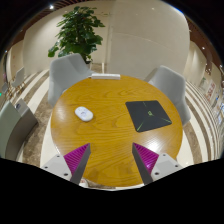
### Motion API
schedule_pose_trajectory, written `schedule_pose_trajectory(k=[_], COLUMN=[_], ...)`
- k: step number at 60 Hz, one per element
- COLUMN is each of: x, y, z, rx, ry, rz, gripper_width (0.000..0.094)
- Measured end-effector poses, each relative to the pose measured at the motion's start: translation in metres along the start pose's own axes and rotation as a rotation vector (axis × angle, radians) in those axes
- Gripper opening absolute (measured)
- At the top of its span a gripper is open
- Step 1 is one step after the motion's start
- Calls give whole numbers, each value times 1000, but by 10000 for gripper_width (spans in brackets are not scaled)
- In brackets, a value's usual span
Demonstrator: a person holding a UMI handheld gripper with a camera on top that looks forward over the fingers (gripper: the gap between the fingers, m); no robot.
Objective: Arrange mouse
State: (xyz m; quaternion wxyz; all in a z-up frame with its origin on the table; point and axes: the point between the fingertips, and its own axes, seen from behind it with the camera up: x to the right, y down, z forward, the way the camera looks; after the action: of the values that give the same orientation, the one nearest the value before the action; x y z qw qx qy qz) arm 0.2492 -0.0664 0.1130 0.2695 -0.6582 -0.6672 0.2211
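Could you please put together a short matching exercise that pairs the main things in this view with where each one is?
Things:
1. mouse
2. mouse pad
3. potted plant
4. gripper

Places:
A. on the floor beyond the round table, behind the chairs
B. dark square on the table, ahead of the right finger
C. fingers open, low over the table's near edge, nothing between them
D. small and white, on bare wood ahead of the left finger

Pairs: 1-D, 2-B, 3-A, 4-C
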Motion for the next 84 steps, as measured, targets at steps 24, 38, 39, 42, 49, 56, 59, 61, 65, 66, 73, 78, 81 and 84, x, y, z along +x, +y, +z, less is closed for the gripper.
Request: schedule_pose_trajectory(k=[24,38,39,42,49,56,59,61,65,66,73,78,81,84], x=[-103,-134,-135,-137,-137,-135,-135,-134,-133,-133,-130,-125,-121,-120], y=[3,0,-1,-5,-17,-29,-33,-34,-40,-41,-54,-63,-70,-75], z=[18,55,59,68,91,121,133,140,158,161,187,203,208,215], rx=[19,42,45,50,89,113,111,111,114,114,113,108,102,97], ry=[-135,-144,-142,-135,-109,-89,-90,-86,-75,-72,-58,-42,-32,-33], rz=[-82,-56,-54,-48,-40,-32,-24,-21,-19,-18,-11,-10,-5,4], gripper_width=[871,870,871,871,870,867,867,870,869,872,870,872,868,875])
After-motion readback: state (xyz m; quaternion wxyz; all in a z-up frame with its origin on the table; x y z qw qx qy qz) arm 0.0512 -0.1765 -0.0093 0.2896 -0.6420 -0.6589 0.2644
